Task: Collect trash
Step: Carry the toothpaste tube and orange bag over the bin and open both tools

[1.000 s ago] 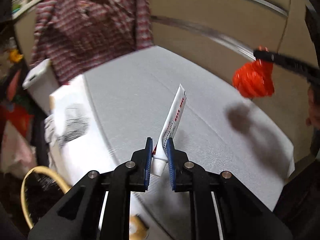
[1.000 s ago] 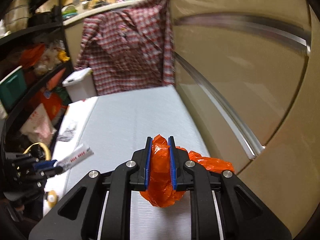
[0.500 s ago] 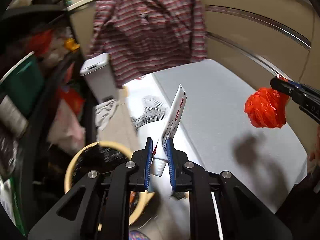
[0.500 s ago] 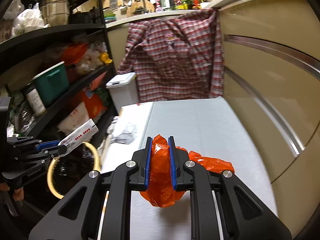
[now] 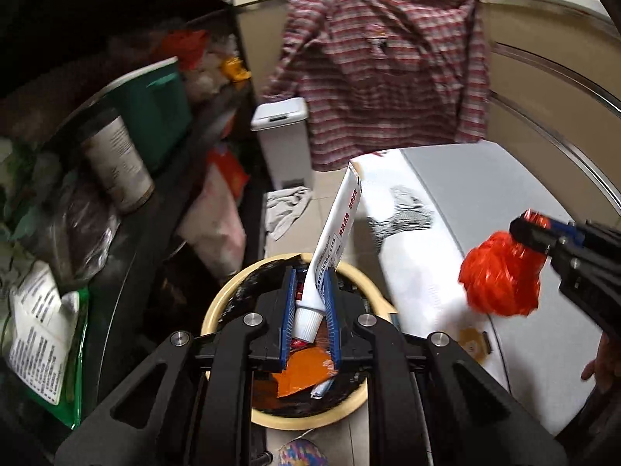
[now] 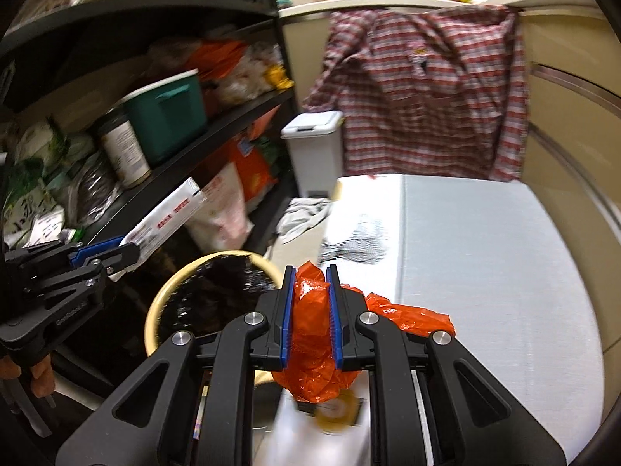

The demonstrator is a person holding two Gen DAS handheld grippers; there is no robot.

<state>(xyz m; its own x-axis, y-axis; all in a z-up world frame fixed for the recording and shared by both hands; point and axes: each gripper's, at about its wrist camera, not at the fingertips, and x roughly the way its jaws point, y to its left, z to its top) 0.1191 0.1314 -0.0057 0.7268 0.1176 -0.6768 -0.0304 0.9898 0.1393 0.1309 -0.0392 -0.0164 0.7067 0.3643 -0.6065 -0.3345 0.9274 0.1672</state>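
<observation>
Up between left tongs (image 5: 309,303) — tube (image 5: 337,233), over bin (image 5: 229,299).

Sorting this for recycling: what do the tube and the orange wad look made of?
Tube: looks like soft laminated plastic, glossy white with red print, flat crimped end, ribbed cap. Orange wad: thin plastic film, probably a bag; shiny, crinkled, slightly translucent. Neither is certain from looks alone.

White tube (image 5: 337,233) and crumpled orange bag (image 6: 314,334) above black-lined bin (image 5: 223,303).
</observation>
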